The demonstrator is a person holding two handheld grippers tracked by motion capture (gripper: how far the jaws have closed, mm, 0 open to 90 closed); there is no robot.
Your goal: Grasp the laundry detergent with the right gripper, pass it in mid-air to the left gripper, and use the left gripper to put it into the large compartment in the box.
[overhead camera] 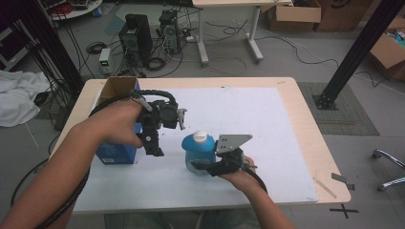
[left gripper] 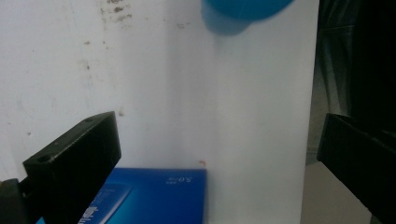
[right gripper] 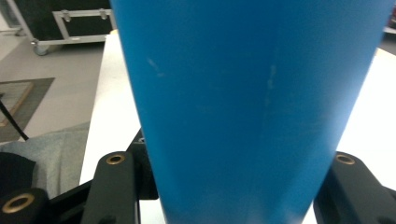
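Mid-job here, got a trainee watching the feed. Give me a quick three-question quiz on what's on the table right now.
1. True or false: the left gripper is clamped on the blue box.
2. The right gripper has its jaws on either side of: A) the cardboard box B) the blue bottle C) a cable.
3. What colour is the bottle's cap?

Key
1. False: its jaws stand wide apart above the white mat, with nothing between them.
2. B
3. White.
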